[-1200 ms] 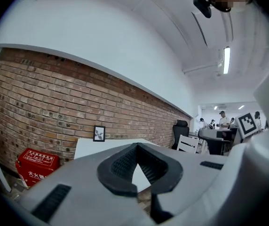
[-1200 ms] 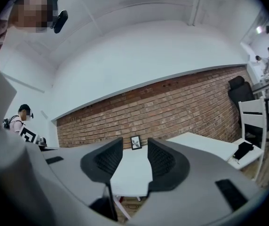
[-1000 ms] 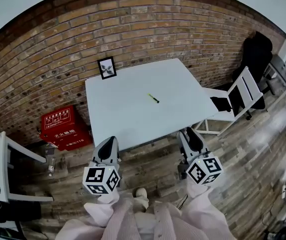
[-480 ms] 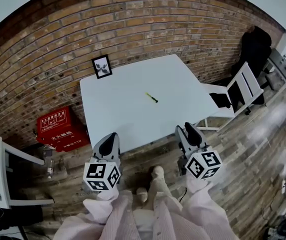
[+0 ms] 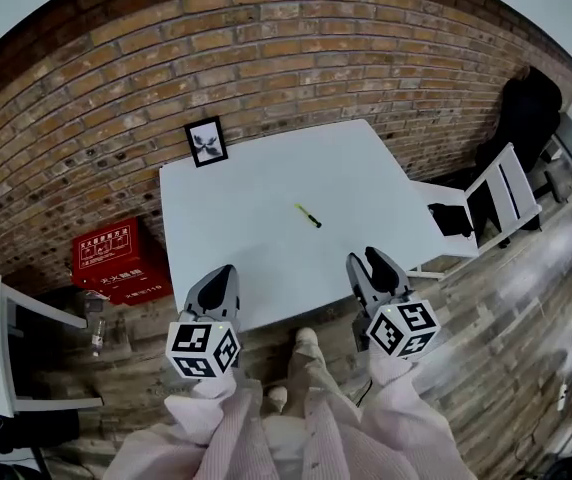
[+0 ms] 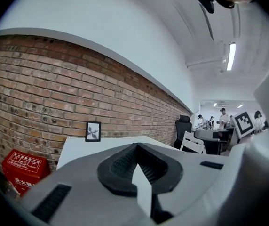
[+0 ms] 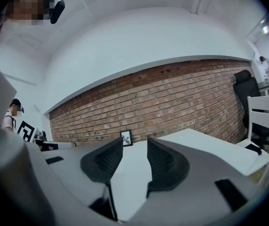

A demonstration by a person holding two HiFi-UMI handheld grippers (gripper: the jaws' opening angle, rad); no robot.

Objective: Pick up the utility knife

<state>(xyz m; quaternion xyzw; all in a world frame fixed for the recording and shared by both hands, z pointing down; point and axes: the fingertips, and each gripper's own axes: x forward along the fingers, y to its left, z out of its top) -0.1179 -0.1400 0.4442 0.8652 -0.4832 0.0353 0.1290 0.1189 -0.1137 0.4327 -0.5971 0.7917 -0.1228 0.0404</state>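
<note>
A small yellow-green and black utility knife (image 5: 308, 215) lies near the middle of the white table (image 5: 236, 228). My left gripper (image 5: 216, 290) hangs over the table's near edge, left of the knife, and is shut with nothing in it (image 6: 135, 150). To the right of it, my right gripper (image 5: 374, 270) hovers over the near right edge, open and empty (image 7: 135, 147). Both are well short of the knife. The knife does not show in either gripper view.
A small framed picture (image 5: 207, 142) stands at the table's far left corner against the brick wall. A red box (image 5: 113, 260) sits on the floor at the left. A white chair (image 5: 486, 206) stands right of the table. People (image 6: 222, 118) stand in the far background.
The table has drawn closer. Both grippers have moved forward, from over the floor to over the table's near edge. The person's feet have stepped forward.
</note>
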